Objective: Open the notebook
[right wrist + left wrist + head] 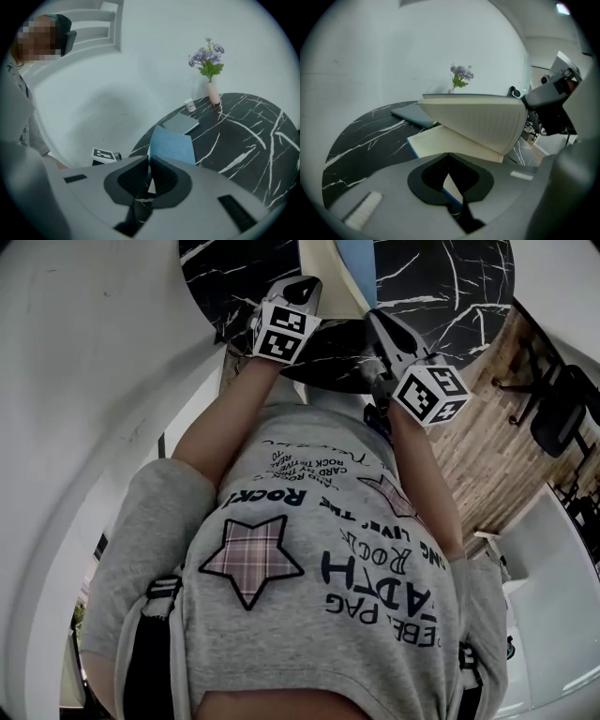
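The opening looks about half done. The right gripper (pixel 148 164) is clenched on the blue cover of the notebook (pixel 480 124), which lies at the near edge of the round black surface (pixel 365 140) with its cover and a wad of pages raised. The left gripper (pixel 449 157), jaws together on nothing, hovers over its near corner. Next, I judge, the cover must swing over and lie flat, minding the grey pad (pixel 180 123) just beyond; the rest is bare marble.

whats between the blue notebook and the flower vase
A flat grey pad and a small white jar lie between them, in the right gripper view.
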`<state>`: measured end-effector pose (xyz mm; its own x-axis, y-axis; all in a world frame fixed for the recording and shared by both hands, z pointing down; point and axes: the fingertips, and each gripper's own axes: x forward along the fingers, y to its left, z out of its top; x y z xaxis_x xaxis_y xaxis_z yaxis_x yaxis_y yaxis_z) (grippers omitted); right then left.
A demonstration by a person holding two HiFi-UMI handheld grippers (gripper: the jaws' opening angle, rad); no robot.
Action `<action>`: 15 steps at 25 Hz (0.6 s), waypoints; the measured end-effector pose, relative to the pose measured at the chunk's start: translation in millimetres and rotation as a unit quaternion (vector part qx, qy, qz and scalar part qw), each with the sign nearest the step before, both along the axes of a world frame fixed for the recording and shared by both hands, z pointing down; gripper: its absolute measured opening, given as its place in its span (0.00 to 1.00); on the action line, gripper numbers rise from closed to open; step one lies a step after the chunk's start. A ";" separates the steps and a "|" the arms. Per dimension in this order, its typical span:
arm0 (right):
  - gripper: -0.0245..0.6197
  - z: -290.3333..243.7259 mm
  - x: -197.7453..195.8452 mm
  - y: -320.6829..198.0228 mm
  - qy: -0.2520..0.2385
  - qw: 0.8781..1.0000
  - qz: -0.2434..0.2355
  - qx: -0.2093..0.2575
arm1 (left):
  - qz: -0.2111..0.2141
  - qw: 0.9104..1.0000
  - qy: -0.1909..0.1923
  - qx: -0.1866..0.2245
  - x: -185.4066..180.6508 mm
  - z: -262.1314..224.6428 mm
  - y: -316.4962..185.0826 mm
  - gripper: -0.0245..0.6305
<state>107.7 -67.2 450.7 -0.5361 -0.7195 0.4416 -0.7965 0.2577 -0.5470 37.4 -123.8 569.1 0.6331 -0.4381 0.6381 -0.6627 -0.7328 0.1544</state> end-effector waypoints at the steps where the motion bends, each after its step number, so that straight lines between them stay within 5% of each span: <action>1: 0.08 -0.8 2.6 0.5 0.011 1.000 0.000 0.002 | 0.003 1.000 -0.009 -0.009 1.6 6.2 1.6 0.05; 7: 0.08 -4.0 20.3 4.0 0.067 0.998 0.005 0.008 | 0.019 0.998 -0.046 -0.039 8.4 28.1 8.4 0.05; 15: 0.08 -5.6 42.7 6.3 0.075 0.997 0.032 0.012 | 0.027 0.997 -0.065 -0.039 13.1 32.0 7.7 0.05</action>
